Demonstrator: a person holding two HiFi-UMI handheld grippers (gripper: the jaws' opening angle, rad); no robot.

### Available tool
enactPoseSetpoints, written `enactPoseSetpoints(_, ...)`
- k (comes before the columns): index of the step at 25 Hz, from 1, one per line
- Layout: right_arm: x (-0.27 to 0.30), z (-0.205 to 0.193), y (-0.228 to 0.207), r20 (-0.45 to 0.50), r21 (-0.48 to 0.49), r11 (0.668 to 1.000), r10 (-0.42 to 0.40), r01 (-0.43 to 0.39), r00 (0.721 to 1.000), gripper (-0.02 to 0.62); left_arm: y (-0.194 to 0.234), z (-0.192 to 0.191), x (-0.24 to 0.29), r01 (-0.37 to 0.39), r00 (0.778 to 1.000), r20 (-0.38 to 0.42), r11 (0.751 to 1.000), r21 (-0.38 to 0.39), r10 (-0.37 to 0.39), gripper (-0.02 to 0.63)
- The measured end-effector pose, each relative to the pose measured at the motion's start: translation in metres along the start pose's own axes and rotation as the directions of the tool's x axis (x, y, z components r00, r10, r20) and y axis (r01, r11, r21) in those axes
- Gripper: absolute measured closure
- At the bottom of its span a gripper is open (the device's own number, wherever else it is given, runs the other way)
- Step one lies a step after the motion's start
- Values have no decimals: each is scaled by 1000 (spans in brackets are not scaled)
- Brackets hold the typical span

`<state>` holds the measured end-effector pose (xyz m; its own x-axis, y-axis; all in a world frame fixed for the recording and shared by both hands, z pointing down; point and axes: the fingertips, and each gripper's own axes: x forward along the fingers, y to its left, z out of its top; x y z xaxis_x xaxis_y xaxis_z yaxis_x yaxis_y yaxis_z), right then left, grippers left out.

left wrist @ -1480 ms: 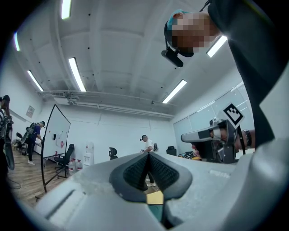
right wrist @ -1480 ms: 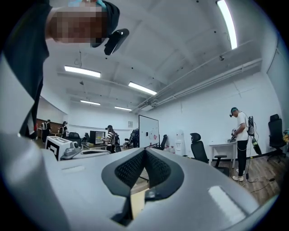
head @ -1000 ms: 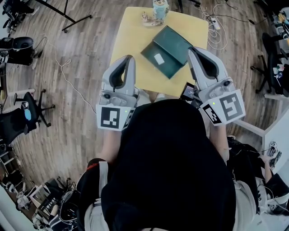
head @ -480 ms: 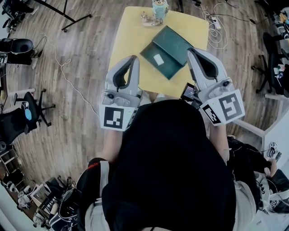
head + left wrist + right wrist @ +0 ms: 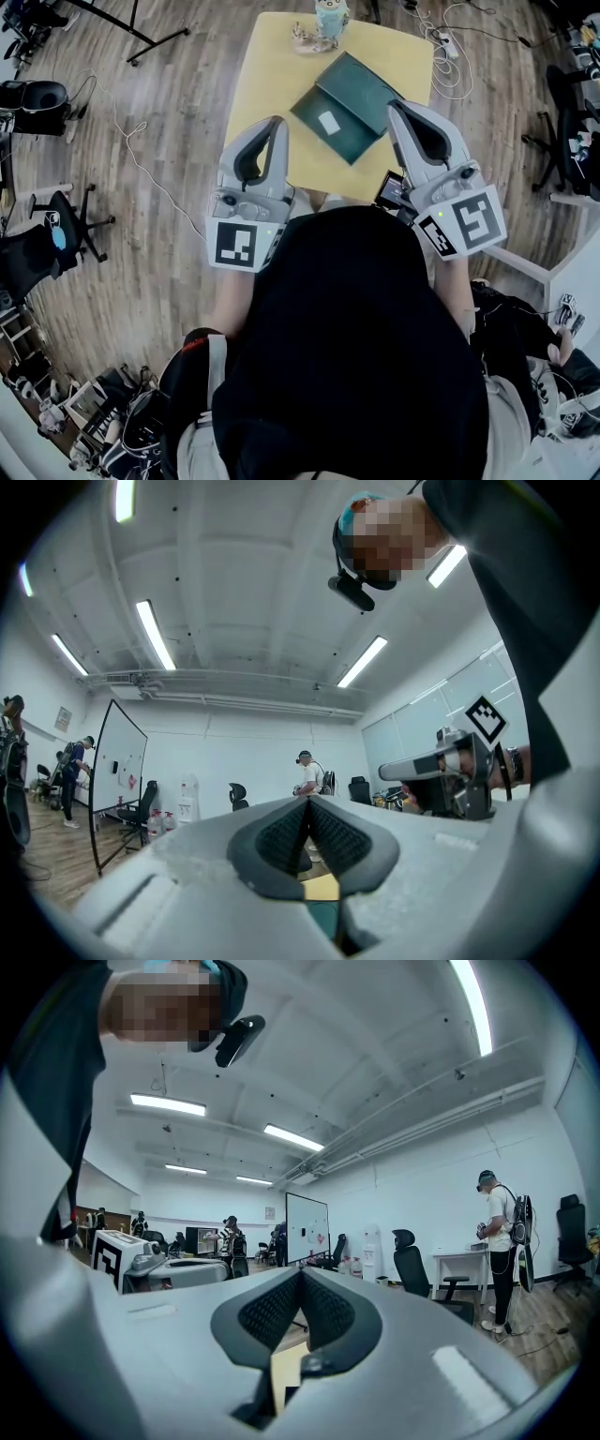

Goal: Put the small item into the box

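Note:
In the head view a dark green box (image 5: 345, 105) lies open on the yellow table (image 5: 272, 75), and a small white rectangle (image 5: 329, 122) rests on its inner face. My left gripper (image 5: 276, 123) is held over the table's near left part, just left of the box, with its jaws together and nothing between them. My right gripper (image 5: 398, 106) hovers at the box's right edge, also shut and empty. Each gripper view shows its own pads meeting, the left gripper (image 5: 307, 804) and the right gripper (image 5: 300, 1275), both pointing level across the room.
A pale blue figurine (image 5: 331, 17) and a small trinket (image 5: 306, 38) stand at the table's far edge. A small dark screen device (image 5: 390, 190) sits by the near right edge. Cables and a power strip (image 5: 448, 49) lie on the wooden floor; office chairs (image 5: 56, 239) stand at left.
My left gripper has edged slightly to the right, toward the box. The right gripper and the box have not moved.

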<state>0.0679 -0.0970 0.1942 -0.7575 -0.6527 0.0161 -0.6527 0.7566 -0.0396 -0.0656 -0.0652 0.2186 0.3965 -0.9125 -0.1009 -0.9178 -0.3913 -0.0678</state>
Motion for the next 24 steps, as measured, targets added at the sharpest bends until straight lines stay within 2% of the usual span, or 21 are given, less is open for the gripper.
enactPoseSetpoints(24,21,-6,14,-37,-1,1000,22,-22,999,594,21,-8,-14,-27,999,-25,999,-26,26,604)
